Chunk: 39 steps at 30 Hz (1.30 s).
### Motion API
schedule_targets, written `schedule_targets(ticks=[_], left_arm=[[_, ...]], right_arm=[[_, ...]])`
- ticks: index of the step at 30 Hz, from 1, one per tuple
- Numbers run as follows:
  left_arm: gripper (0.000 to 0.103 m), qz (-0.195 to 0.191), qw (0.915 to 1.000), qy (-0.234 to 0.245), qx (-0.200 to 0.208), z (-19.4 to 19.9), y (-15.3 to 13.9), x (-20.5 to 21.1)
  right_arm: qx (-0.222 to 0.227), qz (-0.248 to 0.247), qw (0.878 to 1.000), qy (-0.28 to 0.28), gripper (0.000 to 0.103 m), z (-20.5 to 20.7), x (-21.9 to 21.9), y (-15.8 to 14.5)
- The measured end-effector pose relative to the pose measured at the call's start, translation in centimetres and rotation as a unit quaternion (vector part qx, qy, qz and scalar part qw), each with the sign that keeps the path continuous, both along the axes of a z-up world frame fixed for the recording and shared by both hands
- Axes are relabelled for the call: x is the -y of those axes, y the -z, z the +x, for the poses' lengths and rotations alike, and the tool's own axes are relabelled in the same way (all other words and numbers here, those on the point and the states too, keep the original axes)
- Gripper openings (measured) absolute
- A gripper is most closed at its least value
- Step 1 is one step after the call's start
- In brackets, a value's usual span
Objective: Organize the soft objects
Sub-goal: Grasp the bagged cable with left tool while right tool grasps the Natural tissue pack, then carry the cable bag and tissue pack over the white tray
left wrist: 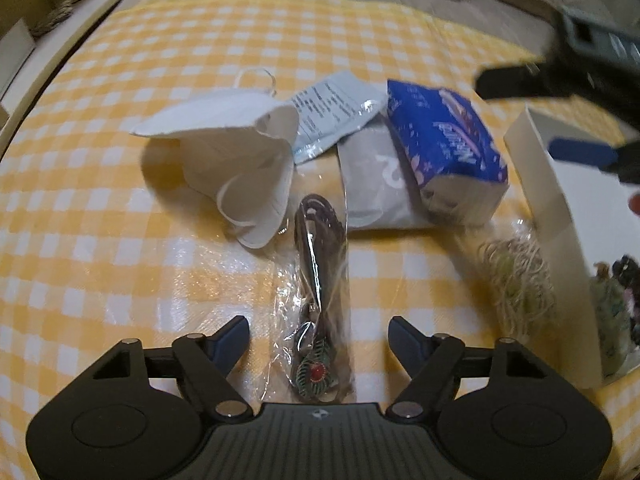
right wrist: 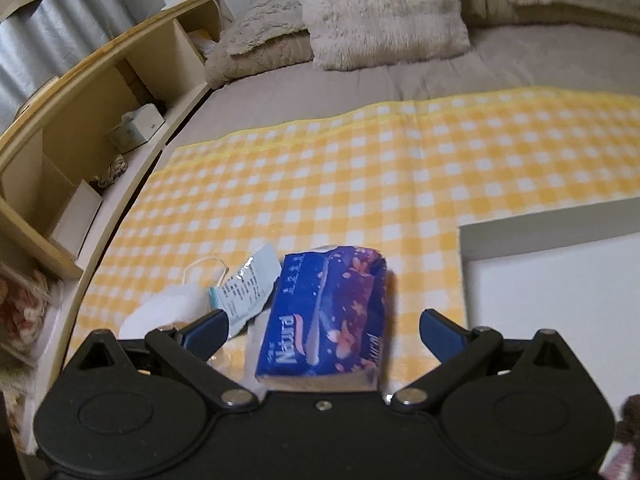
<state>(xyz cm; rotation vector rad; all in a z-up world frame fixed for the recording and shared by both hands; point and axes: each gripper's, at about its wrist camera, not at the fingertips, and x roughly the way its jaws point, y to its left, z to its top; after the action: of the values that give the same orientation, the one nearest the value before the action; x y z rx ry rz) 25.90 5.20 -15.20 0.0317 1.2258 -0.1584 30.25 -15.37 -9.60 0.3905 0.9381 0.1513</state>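
A clear bag with a dark cord necklace (left wrist: 316, 280) lies on the yellow checked cloth (left wrist: 120, 240), between the fingers of my open left gripper (left wrist: 318, 330). Beyond it lie a white face mask (left wrist: 236, 156), a pale blue sachet (left wrist: 332, 116), a grey packet (left wrist: 376, 184) and a blue tissue pack (left wrist: 444, 140). A bag of rubber bands (left wrist: 516, 280) lies beside a white box (left wrist: 560, 216). My right gripper (right wrist: 324, 324) is open above the blue tissue pack (right wrist: 324, 316); it also shows in the left wrist view (left wrist: 560, 120) over the box.
The cloth (right wrist: 360, 168) lies on a grey bed with fluffy pillows (right wrist: 380, 12) at the back. A wooden shelf unit (right wrist: 80, 120) stands along the left. The white box (right wrist: 560, 288) sits at the right and holds small dark items (left wrist: 616, 280).
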Motion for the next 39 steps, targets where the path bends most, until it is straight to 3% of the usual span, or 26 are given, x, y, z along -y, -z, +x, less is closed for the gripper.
schedule_targets(ticks=[6, 10, 16, 19, 24, 29, 39], left_arm=[[0.068, 0.040, 0.9986, 0.034, -0.004, 0.5, 1.1, 1.1], [0.052, 0.052, 0.9975, 0.047, 0.001, 0.6, 1.2, 1.6], [0.039, 0.052, 0.9971, 0.055, 0.000, 0.9, 1.2, 1.5], [0.034, 0.050, 0.9972, 0.056, -0.001, 0.8, 0.8, 1.2], [0.033, 0.027, 0.9989, 0.040, 0.000, 0.3, -0.2, 0.9], [0.033, 0.015, 0.9994, 0.021, 0.022, -0.5, -2.0, 0.6], [0.033, -0.002, 0.9942, -0.025, 0.105, -2.8, -7.3, -0.3]], right_arm=[[-0.023, 0.012, 1.000, -0.017, 0.098, 2.2, -1.3, 2.1], [-0.033, -0.009, 0.999, -0.030, 0.098, 3.4, -2.4, 3.5], [-0.063, -0.042, 0.997, -0.036, 0.087, 4.5, -3.3, 5.3], [-0.083, -0.040, 0.995, -0.042, 0.074, 4.6, -3.3, 5.5], [-0.082, -0.039, 0.995, -0.051, 0.055, 3.8, -3.0, 4.4], [-0.050, -0.046, 0.995, -0.067, 0.053, 2.6, -3.1, 2.0], [0.034, -0.055, 0.993, -0.099, 0.053, -2.3, -2.5, -3.5]])
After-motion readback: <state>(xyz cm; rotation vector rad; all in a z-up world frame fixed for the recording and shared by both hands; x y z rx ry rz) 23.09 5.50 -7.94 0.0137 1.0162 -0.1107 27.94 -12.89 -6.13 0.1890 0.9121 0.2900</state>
